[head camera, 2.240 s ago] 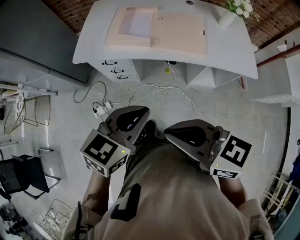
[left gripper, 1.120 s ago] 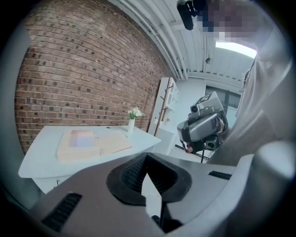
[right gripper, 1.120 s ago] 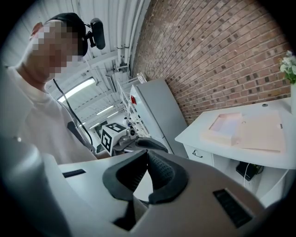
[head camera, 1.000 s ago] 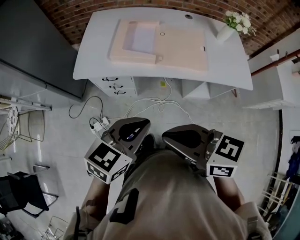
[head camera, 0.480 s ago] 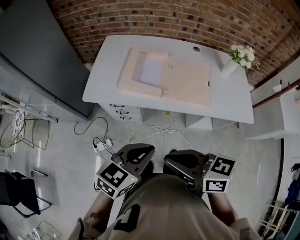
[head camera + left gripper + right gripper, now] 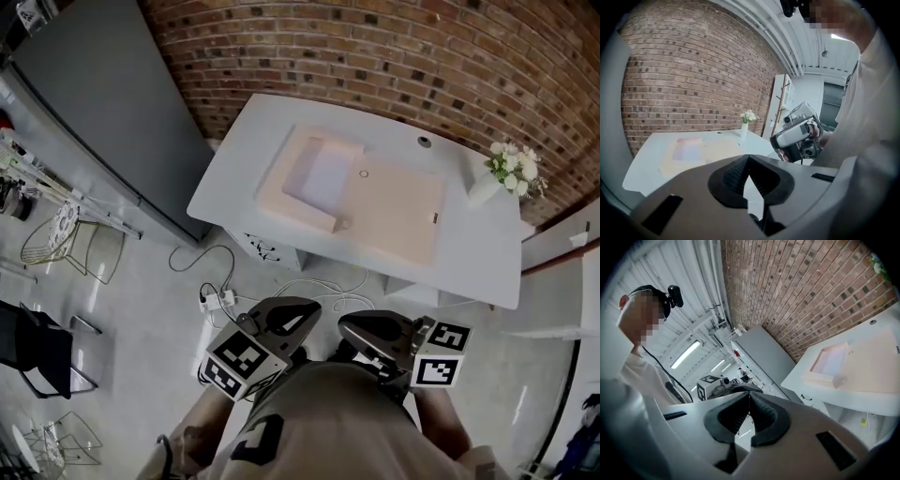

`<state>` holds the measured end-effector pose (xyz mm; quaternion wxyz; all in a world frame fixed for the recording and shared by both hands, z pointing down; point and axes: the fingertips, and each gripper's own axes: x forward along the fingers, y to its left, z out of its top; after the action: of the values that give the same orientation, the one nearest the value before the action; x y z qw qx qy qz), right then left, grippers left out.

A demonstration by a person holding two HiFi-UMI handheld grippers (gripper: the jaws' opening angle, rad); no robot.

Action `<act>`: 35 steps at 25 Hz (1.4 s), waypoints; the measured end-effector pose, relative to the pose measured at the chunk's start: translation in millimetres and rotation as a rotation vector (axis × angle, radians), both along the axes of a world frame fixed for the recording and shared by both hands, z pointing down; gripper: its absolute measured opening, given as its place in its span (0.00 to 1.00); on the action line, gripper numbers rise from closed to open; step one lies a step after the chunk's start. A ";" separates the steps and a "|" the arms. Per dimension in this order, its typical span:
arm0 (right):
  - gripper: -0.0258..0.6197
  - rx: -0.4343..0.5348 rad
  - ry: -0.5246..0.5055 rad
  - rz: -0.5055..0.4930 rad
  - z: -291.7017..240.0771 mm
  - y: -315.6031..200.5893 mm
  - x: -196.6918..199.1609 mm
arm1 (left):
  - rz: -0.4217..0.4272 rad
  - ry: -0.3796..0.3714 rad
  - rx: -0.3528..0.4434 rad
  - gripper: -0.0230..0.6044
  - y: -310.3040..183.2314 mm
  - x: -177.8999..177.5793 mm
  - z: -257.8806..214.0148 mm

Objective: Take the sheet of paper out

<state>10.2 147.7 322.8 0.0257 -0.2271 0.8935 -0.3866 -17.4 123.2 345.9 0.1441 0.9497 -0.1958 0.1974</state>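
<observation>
On the left gripper (image 6: 749,158) the fingers are seen pinched shut, nothing held. The sheet of paper (image 6: 322,178) is parked well ahead in the pink folder (image 6: 394,216) on the counter (image 6: 478,248), long axis pointed away, probably nearer the left fingers. The right gripper (image 6: 749,394) is shut too, empty.
</observation>
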 end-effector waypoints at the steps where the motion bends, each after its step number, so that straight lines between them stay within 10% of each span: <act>1: 0.08 -0.003 -0.012 -0.008 -0.3 -4.1 4.4 | -0.011 -0.006 0.003 0.06 -3.1 3.8 -0.9; 19: 0.08 -0.117 -0.180 -0.102 11.3 -44.0 98.2 | -0.176 -0.057 0.019 0.06 -34.4 83.9 -7.2; 35: 0.08 -0.182 -0.204 -0.126 20.7 -67.4 105.4 | -0.249 -0.079 0.022 0.06 -62.5 68.9 -3.7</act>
<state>115.6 80.4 343.5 0.0716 -0.1315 0.8599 -0.4880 51.5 60.7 342.1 0.1493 0.9110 -0.3198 0.2132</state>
